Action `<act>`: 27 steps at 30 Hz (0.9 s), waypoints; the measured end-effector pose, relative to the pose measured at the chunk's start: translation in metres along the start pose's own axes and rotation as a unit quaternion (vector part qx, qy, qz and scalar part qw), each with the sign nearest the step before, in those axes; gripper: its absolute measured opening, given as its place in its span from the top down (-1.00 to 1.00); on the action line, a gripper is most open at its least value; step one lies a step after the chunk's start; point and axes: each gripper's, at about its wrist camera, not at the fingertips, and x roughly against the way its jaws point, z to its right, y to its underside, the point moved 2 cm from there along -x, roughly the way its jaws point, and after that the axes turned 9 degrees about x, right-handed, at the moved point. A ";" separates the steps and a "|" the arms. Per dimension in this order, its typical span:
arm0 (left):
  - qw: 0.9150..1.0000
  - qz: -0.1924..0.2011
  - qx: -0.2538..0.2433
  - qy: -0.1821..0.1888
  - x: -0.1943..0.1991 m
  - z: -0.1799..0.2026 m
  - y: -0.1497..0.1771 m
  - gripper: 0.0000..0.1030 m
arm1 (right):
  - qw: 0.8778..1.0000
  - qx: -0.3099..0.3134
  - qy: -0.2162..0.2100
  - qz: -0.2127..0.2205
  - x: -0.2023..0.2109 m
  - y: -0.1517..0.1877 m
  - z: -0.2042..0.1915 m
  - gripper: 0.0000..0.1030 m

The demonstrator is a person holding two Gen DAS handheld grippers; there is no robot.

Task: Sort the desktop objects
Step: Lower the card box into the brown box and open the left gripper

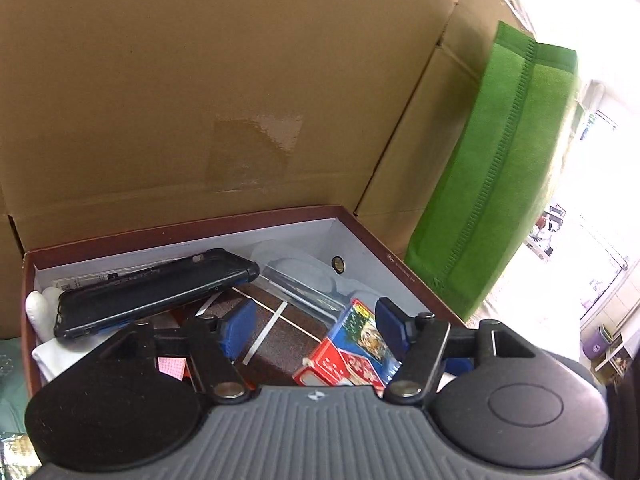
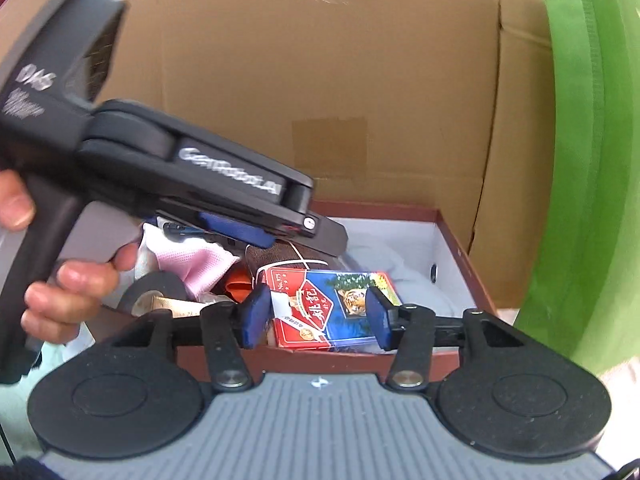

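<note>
A brown shoebox (image 1: 180, 234) with a white inside holds the sorted objects. In the left wrist view my left gripper (image 1: 316, 326) is open above the box; a black phone (image 1: 156, 292) lies just left of its left pad, and a red and blue card pack (image 1: 352, 348) lies under the gap. In the right wrist view my right gripper (image 2: 316, 316) is open at the box's near wall (image 2: 340, 362), and the card pack (image 2: 332, 308) shows between its pads. The left gripper's body (image 2: 192, 184) reaches over the box from the left.
A big cardboard box (image 1: 200, 80) stands behind the shoebox and a green fabric bag (image 1: 500, 168) to its right. Inside the shoebox lie a white glove (image 1: 40, 304), a clear plastic case (image 1: 296, 276), a black tape roll (image 2: 154, 286) and a pink cloth (image 2: 200, 260).
</note>
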 end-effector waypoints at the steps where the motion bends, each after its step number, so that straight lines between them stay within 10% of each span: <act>1: 1.000 0.002 -0.006 0.000 0.001 0.000 0.001 -0.37 | 1.000 -0.001 0.000 -0.002 -0.002 0.000 0.001 -0.14; 20: 0.999 0.014 -0.032 -0.012 0.021 0.001 0.009 -0.59 | 0.998 0.017 0.039 -0.037 -0.023 0.004 0.006 -0.52; 27: 0.999 0.013 -0.032 -0.020 0.026 -0.004 0.009 -0.59 | 0.991 0.049 0.118 -0.038 -0.020 0.004 0.006 -0.46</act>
